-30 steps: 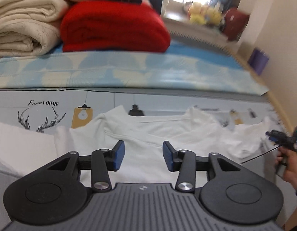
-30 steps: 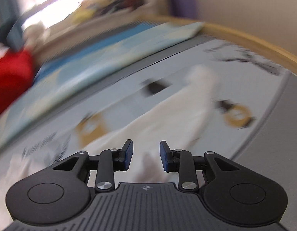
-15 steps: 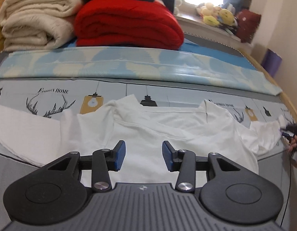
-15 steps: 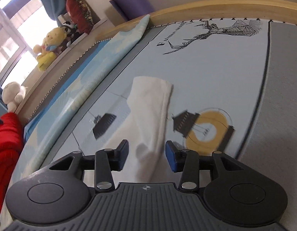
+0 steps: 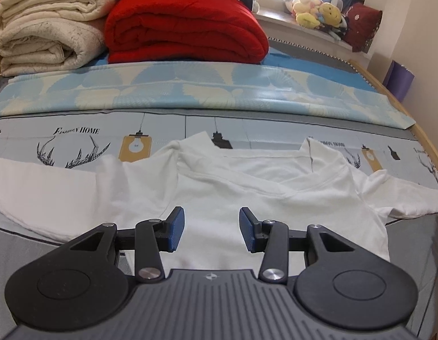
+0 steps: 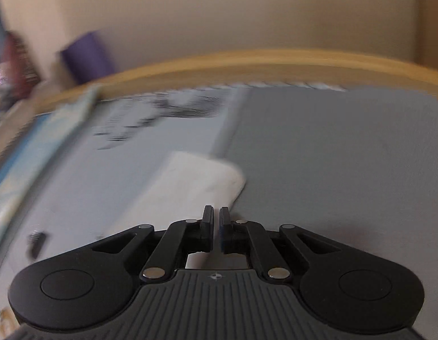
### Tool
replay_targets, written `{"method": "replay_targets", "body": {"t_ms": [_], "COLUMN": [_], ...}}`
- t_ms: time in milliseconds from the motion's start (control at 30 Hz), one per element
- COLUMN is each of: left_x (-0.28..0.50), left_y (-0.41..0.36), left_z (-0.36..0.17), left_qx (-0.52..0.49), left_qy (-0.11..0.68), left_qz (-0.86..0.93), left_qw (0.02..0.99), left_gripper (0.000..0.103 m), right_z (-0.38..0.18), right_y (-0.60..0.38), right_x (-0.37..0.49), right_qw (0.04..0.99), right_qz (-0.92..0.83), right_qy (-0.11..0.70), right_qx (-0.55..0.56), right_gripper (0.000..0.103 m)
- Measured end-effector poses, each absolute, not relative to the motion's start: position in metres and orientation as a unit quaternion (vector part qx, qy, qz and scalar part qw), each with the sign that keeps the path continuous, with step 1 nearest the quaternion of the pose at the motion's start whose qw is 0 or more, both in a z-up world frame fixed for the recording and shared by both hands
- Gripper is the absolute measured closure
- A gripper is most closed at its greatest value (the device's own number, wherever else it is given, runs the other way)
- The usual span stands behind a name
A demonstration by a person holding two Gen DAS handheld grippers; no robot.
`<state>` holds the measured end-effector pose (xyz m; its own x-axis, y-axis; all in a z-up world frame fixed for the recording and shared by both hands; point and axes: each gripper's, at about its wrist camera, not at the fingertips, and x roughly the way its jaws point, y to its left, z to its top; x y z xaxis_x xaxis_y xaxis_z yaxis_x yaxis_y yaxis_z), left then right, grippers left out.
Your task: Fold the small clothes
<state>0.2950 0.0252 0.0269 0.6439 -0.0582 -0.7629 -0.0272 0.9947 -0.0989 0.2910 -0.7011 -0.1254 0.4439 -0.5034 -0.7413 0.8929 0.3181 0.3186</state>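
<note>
A small white T-shirt [image 5: 247, 192] lies spread flat on the printed grey mat [image 5: 63, 138], neck away from me, sleeves out to both sides. My left gripper [image 5: 211, 226] is open and empty, hovering over the shirt's body. In the blurred right wrist view, my right gripper [image 6: 216, 215] has its jaws nearly closed at the near edge of the shirt's right sleeve [image 6: 196, 181]. Whether cloth is pinched between them is unclear.
A folded red blanket [image 5: 184, 28] and cream blankets [image 5: 46, 36] are stacked behind a blue patterned sheet [image 5: 204, 90]. Plush toys [image 5: 318, 11] sit on the sill. A wooden bed edge [image 6: 247, 62] and a purple object [image 6: 85, 56] lie to the right.
My right gripper swung toward the sleeve end and its jaws closed from open to nearly shut. The left gripper stayed open over the shirt. The sleeve now lies flatter.
</note>
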Motion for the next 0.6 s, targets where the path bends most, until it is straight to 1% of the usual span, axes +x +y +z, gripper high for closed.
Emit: {"method": "replay_targets", "body": {"t_ms": [33,100,133,167,200,233,267,300,333,367,467,533,600], "left_x": [0.294,0.292,0.29,0.29,0.288,0.287,0.285,0.283,0.282,0.282,0.279,0.275,0.266], "left_y": [0.027,0.03,0.032,0.034,0.036,0.037,0.039,0.041,0.042,0.046,0.061,0.073,0.082], "left_z": [0.026,0.025,0.025,0.025,0.024,0.023,0.022,0.019,0.016,0.011,-0.001,-0.006,-0.007], "left_qx": [-0.053,-0.058,-0.062,-0.064,-0.067,-0.069,-0.069,-0.067,-0.062,-0.056,-0.072,-0.092,-0.101], "left_qy": [0.425,0.43,0.432,0.434,0.437,0.439,0.442,0.445,0.448,0.454,0.476,0.487,0.492], "left_qz": [-0.009,-0.009,-0.011,-0.012,-0.014,-0.015,-0.016,-0.015,-0.013,-0.007,0.006,0.009,0.012], "left_qw": [0.904,0.901,0.9,0.898,0.897,0.896,0.894,0.893,0.892,0.889,0.877,0.868,0.864], "left_gripper": [0.055,0.055,0.055,0.055,0.055,0.055,0.055,0.055,0.055,0.055,0.055,0.055,0.055], "right_z": [-0.128,-0.127,-0.125,-0.124,-0.125,-0.128,-0.132,-0.132,-0.13,-0.125,-0.106,-0.081,-0.055], "right_y": [-0.707,-0.711,-0.712,-0.712,-0.71,-0.708,-0.705,-0.701,-0.695,-0.688,-0.668,-0.645,-0.61], "right_x": [0.28,0.27,0.267,0.266,0.269,0.273,0.277,0.282,0.288,0.294,0.296,0.296,0.291], "right_qw": [0.765,0.767,0.774,0.781,0.788,0.793,0.797,0.801,0.807,0.807,0.811,0.829,0.858], "right_qz": [-0.443,-0.427,-0.41,-0.39,-0.364,-0.33,-0.306,-0.301,-0.314,-0.334,-0.337,-0.306,-0.257], "right_qy": [0.251,0.235,0.225,0.219,0.22,0.23,0.242,0.26,0.284,0.308,0.32,0.315,0.319], "right_qx": [0.396,0.417,0.426,0.435,0.446,0.459,0.461,0.447,0.412,0.376,0.356,0.346,0.311], "right_gripper": [0.096,0.095,0.094,0.091,0.084,0.069,0.061,0.063,0.069,0.08,0.08,0.08,0.08]}}
